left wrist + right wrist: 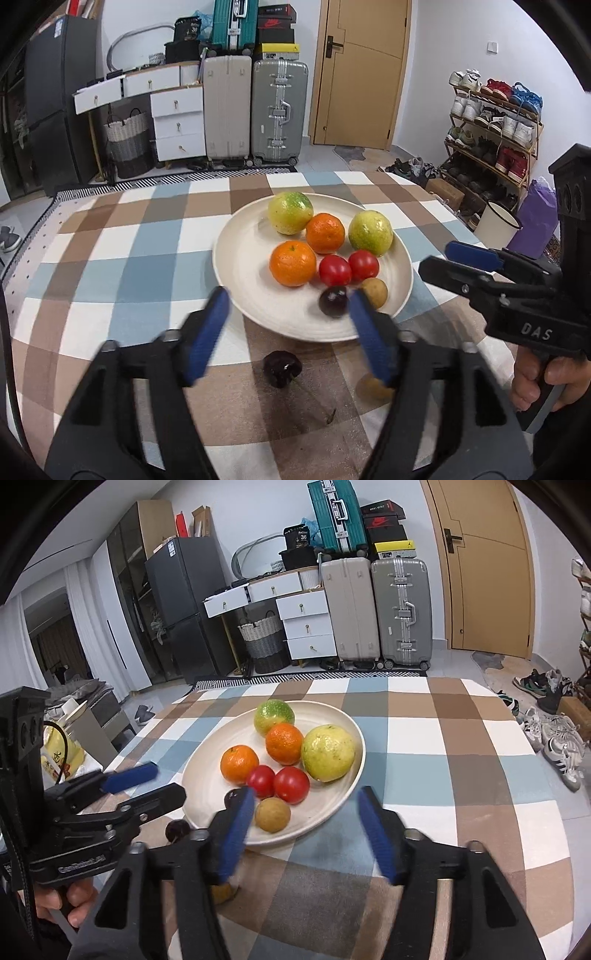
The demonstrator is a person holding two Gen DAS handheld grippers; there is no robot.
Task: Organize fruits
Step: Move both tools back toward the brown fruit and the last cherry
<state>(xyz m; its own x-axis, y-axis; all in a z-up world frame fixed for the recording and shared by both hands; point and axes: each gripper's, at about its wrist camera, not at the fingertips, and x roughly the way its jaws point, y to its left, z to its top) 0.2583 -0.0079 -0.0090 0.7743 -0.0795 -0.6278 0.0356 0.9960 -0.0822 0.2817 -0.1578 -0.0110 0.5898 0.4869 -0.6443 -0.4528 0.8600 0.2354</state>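
A cream plate on the checkered tablecloth holds two yellow-green fruits, two oranges, two tomatoes, a brown fruit and a dark cherry. Another dark cherry and a brown fruit lie on the cloth in front of the plate. My left gripper is open above the plate's near rim, over the loose cherry. My right gripper is open and empty at the plate's near right edge; it also shows in the left wrist view.
The checkered tablecloth covers the table. Beyond the far edge stand suitcases, white drawers, a basket and a fridge. A shoe rack and a white bucket stand at the right.
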